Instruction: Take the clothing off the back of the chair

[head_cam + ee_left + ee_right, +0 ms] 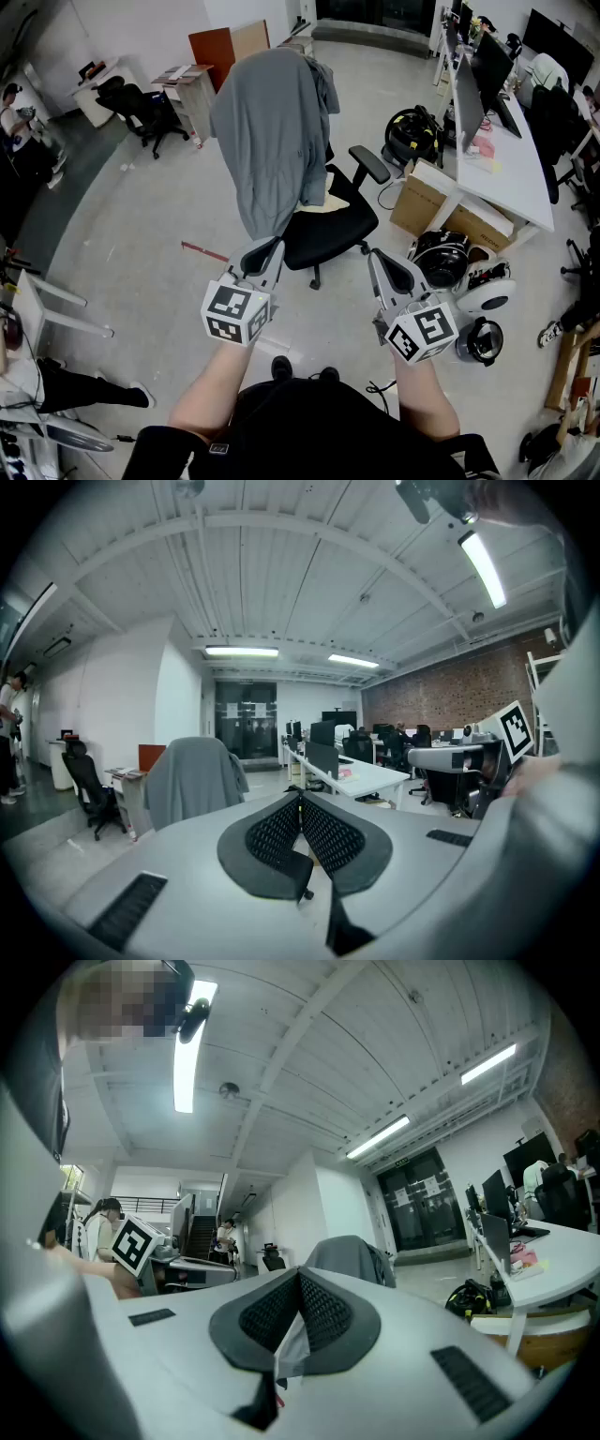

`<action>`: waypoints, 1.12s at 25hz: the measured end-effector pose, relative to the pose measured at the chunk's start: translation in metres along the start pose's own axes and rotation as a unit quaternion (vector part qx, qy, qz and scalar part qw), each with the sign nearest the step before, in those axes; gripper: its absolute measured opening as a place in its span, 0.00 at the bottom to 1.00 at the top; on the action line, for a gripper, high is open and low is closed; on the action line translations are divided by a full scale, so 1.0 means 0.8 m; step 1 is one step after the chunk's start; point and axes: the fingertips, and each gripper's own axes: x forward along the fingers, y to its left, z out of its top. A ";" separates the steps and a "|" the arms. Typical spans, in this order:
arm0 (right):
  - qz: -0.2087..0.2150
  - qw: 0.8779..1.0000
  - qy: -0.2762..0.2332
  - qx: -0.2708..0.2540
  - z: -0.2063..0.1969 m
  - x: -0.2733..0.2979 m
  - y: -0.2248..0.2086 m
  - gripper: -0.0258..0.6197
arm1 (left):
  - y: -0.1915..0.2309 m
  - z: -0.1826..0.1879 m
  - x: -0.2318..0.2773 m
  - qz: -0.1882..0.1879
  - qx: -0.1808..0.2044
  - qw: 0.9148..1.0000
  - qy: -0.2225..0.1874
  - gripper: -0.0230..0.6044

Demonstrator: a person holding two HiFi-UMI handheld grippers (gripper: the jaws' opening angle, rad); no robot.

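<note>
The left gripper (271,247) and the right gripper (379,256) both have their jaws shut tight on nothing. The big soft grey top (272,131) hangs on the black office chair (330,231), straight ahead of the jaws and well apart. If the jaws don't open first, they may only poke it. A hard pull might roll the chair.

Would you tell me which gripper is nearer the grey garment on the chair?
Left. The left gripper points at the lower hem of the grey garment, not touching it; the right gripper is farther right, beside the chair seat.
</note>
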 end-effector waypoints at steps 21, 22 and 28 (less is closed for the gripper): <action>0.031 0.999 0.009 0.002 0.001 -0.028 0.034 0.06 | 0.016 -0.018 -0.055 0.037 -0.018 0.999 -0.013 0.05; 0.029 1.000 0.011 0.005 -0.001 -0.030 0.032 0.06 | 0.015 -0.021 -0.056 0.037 -0.020 0.999 -0.012 0.05; 0.020 0.999 0.029 0.014 -0.020 -0.021 0.012 0.06 | 0.032 -0.043 -0.036 0.044 -0.033 0.998 -0.007 0.05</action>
